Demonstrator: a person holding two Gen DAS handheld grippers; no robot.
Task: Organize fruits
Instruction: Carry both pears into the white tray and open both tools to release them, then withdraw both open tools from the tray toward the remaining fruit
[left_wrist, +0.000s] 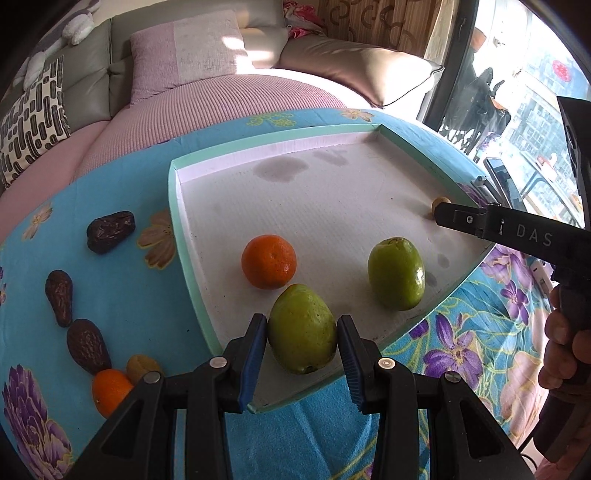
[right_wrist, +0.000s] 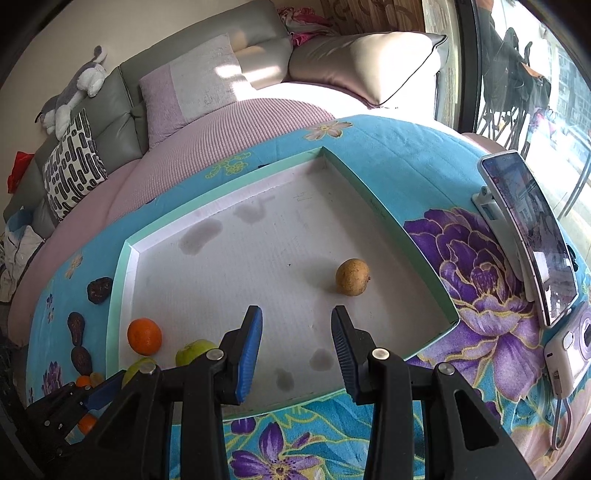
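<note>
A shallow white tray with a mint rim lay on a blue floral blanket. Left of it on the blanket sat three dark dates, a small orange and a tan fruit. Inside the tray were an orange, a green fruit to the right, and a brown fruit toward the far right. A phone on a stand and a white camera stood right of the tray.

The left gripper bracketed a second green fruit at the tray's near edge; its pads sat at the fruit's sides, but a firm grasp could not be told. The right gripper hung released and empty over the tray, near the brown fruit.
</note>
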